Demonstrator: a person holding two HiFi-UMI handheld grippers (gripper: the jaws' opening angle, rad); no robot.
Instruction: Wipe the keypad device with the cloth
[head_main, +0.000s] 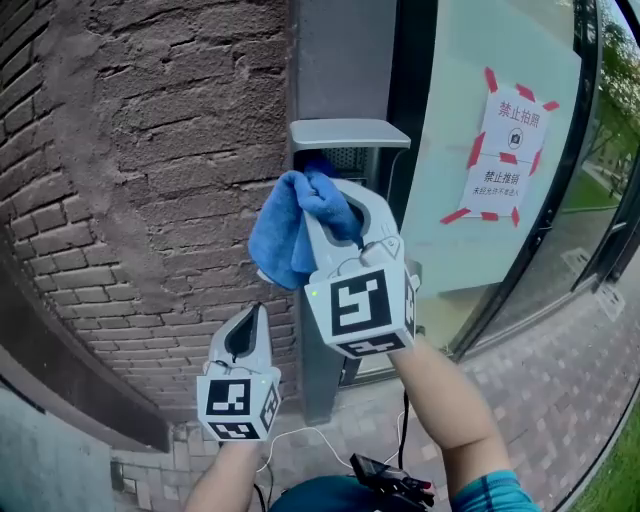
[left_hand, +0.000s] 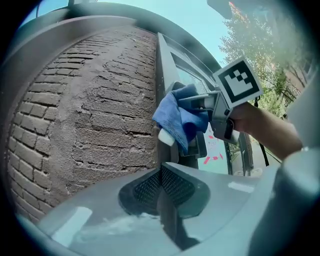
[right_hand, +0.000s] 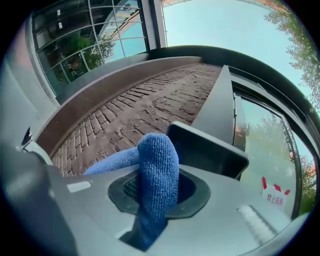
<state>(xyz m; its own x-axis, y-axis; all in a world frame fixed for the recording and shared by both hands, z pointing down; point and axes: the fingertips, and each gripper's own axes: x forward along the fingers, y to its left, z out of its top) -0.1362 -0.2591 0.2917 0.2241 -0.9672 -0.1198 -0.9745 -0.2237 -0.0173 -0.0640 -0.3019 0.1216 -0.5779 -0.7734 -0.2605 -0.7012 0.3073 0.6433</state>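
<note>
Head view: right tongs (head_main: 338, 205) raised and clamped on a bunched blue cloth (head_main: 283, 228). The cloth hangs to their left and is pushed up under the grey hood of the keypad device (head_main: 348, 138), which sits straight ahead of their tips on a post beside the brick wall (head_main: 140, 160). Left tongs (head_main: 256, 318) are lower and to the left, well apart from the device, carrying nothing. The keys themselves are hidden by cloth, jaws and hood.

Left gripper view: jaws pressed together, nothing between them. The cloth (left_hand: 176, 119) is up ahead. It covers most of the device (left_hand: 201, 146), and whether it actually touches the keys I can't tell.

Right gripper view: a thick fold of cloth (right_hand: 158, 172) is pinched between the jaws and sticks out past the tips. The dark hood of the device (right_hand: 209, 150) is just beyond. The keypad face is not visible.

Handling, as a guess: the cloth is light, soft and floppy, so hold it by a bunched fold deep in the jaws, leaving a pad out front. The device looks rigid and fixed. Its buttons probably press in easily, so light strokes.
</note>
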